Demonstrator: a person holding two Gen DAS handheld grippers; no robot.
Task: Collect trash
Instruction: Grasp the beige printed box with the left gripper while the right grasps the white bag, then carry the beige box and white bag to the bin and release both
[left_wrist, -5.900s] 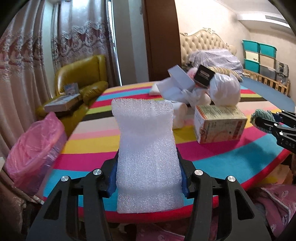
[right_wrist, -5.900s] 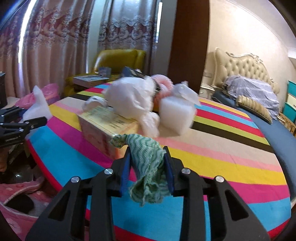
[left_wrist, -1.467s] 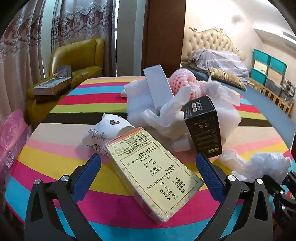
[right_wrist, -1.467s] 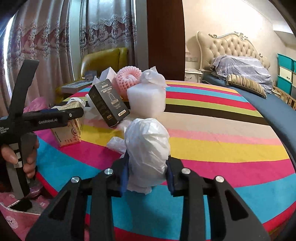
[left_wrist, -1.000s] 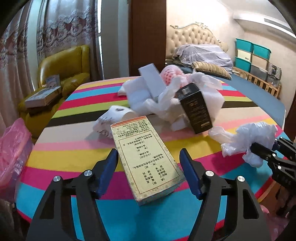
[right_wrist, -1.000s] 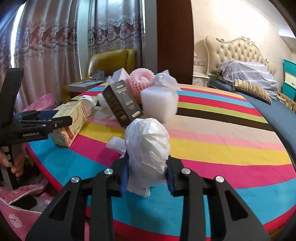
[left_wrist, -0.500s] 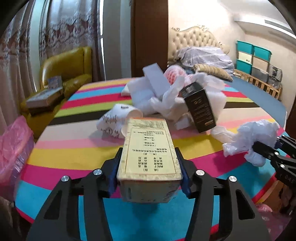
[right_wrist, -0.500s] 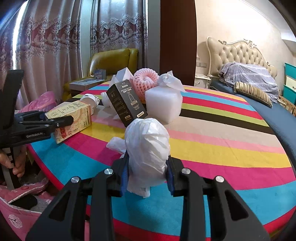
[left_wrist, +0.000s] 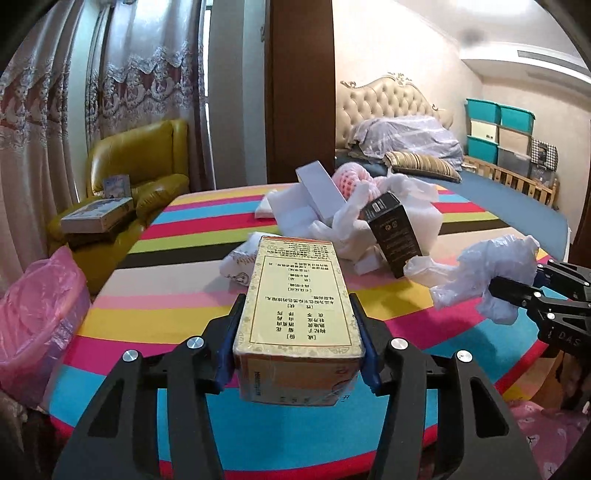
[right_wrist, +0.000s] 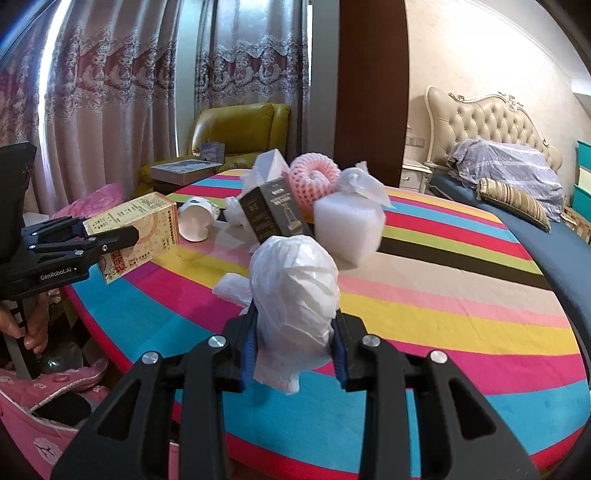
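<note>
My left gripper (left_wrist: 297, 343) is shut on a yellow cardboard box (left_wrist: 299, 306) with printed text and holds it above the near edge of the striped round table (left_wrist: 166, 236). It also shows in the right wrist view (right_wrist: 110, 236) with the box (right_wrist: 147, 221). My right gripper (right_wrist: 293, 350) is shut on a crumpled white plastic bag (right_wrist: 293, 295) above the table; the bag also shows in the left wrist view (left_wrist: 484, 273). A pile of trash stays mid-table: a black box (left_wrist: 395, 232), white foam block (right_wrist: 347, 225), pink foam net (right_wrist: 314, 177) and paper cup (right_wrist: 197, 221).
A bin lined with a pink bag (left_wrist: 37, 317) stands at the left of the table. A yellow armchair (left_wrist: 136, 173) with books is behind it. A bed (right_wrist: 517, 173) lies at the right. Another pink bag (right_wrist: 44, 406) is at the lower left in the right wrist view.
My left gripper has closed on the yellow box, turned it straight and lifted it off the table. My right gripper keeps holding the white plastic bag and has barely moved.
</note>
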